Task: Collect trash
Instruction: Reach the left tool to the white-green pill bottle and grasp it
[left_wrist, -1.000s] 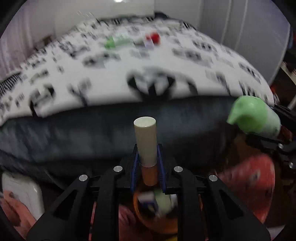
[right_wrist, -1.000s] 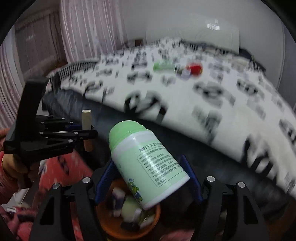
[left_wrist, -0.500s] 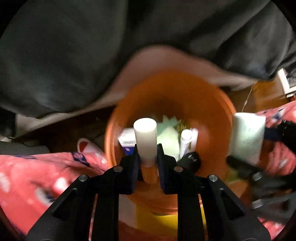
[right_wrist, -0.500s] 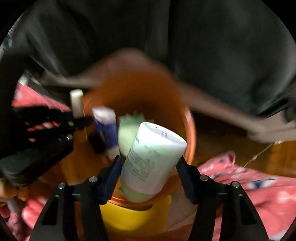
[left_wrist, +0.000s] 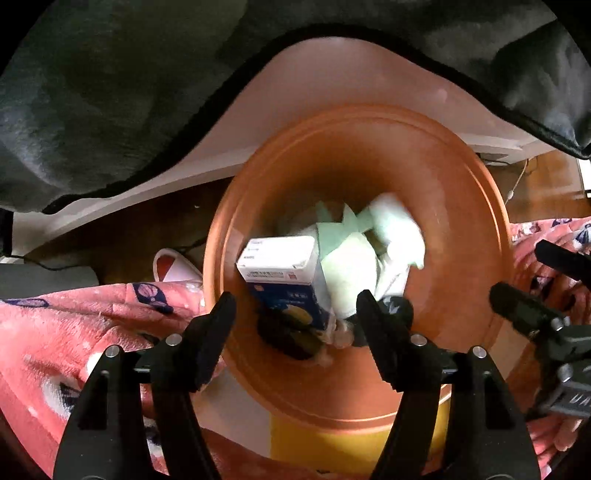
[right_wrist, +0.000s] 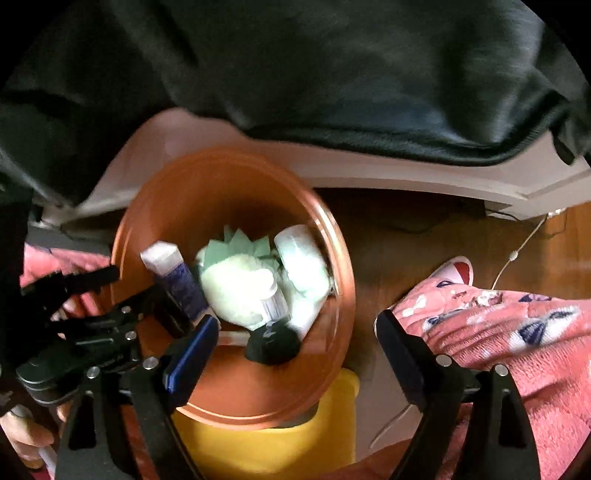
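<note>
Dropped since earlier: cream stick and green-capped white plastic bottle (right_wrist: 303, 258) into round orange plastic bin (left_wrist: 480, 229) | left tongs (left_wrist: 295, 317) just opened, empty | right tongs (right_wrist: 295, 343) just opened, empty

My left wrist view looks straight down, close above the orange bin (left_wrist: 369, 155); my right wrist view, likewise downward, shares that bin (right_wrist: 221, 192) from its other side.
</note>
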